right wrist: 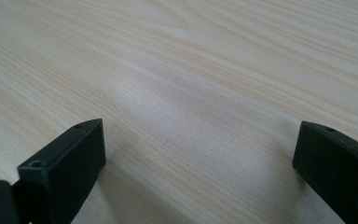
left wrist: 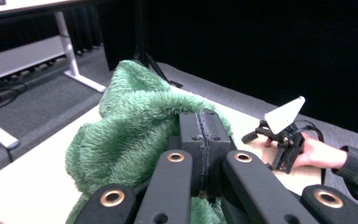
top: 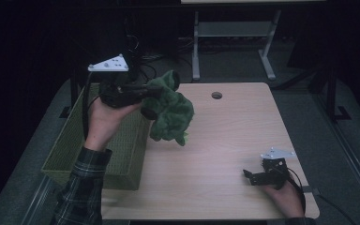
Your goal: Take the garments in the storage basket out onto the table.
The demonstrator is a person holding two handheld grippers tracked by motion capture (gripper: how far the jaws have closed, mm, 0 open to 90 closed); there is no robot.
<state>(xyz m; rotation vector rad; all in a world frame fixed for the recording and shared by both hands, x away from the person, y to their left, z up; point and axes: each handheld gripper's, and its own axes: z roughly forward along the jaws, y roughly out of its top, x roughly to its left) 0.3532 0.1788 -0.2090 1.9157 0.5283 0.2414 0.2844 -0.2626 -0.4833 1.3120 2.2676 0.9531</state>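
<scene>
A fuzzy green plush toy (top: 171, 112) hangs above the table's left part, lifted clear of the wood. My left gripper (top: 151, 96) is shut on its upper edge, held up by the person's left hand. In the left gripper view the jaws press together on the green plush toy (left wrist: 135, 130). Over at the table's front right corner my right gripper (top: 249, 177) rests low, open, with nothing between its jaws. The right gripper (right wrist: 198, 158) view looks down on bare wood between the two spread jaws. Farther off in the left gripper view, the right gripper (left wrist: 256, 135) sits in the person's hand.
A green woven basket (top: 122, 154) stands at the table's left edge, under my left forearm. The light wooden table (top: 225, 140) has a round cable hole (top: 216, 95) near its far edge. A desk frame (top: 234, 42) stands on the floor behind.
</scene>
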